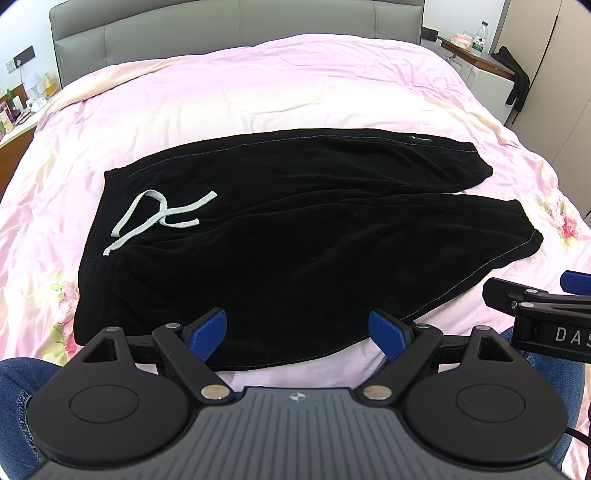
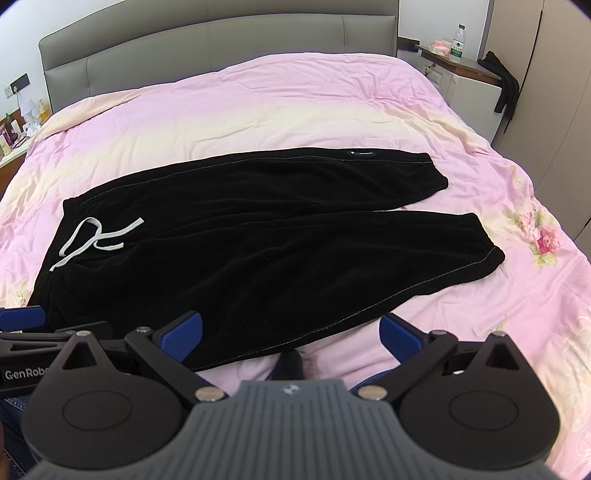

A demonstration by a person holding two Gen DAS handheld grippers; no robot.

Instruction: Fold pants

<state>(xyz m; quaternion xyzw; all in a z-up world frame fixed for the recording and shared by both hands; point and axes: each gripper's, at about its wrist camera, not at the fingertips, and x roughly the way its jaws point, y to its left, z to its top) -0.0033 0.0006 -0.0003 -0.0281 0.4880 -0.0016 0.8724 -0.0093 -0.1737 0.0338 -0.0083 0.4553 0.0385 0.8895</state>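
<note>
Black pants (image 1: pixel 280 229) (image 2: pixel 236 236) lie flat across the pink bed, waistband to the left, both legs stretched to the right. A white drawstring (image 1: pixel 155 218) (image 2: pixel 92 240) lies loose on the waist. My left gripper (image 1: pixel 297 338) hovers open over the near edge of the pants, nothing between its blue pads (image 1: pixel 207 332). My right gripper (image 2: pixel 291 338) is open too, above the near hem line of the lower leg. Each gripper shows at the edge of the other's view: the right gripper (image 1: pixel 535 306), the left gripper (image 2: pixel 37 325).
The pink floral bedspread (image 1: pixel 295 85) covers the bed, with a grey headboard (image 1: pixel 236 33) behind. A cluttered nightstand (image 1: pixel 14 110) stands at the left, a cabinet with a water bottle (image 1: pixel 480 37) and a dark garment (image 1: pixel 515 74) at the right. Blue jeans (image 1: pixel 18 398) show at the near edge.
</note>
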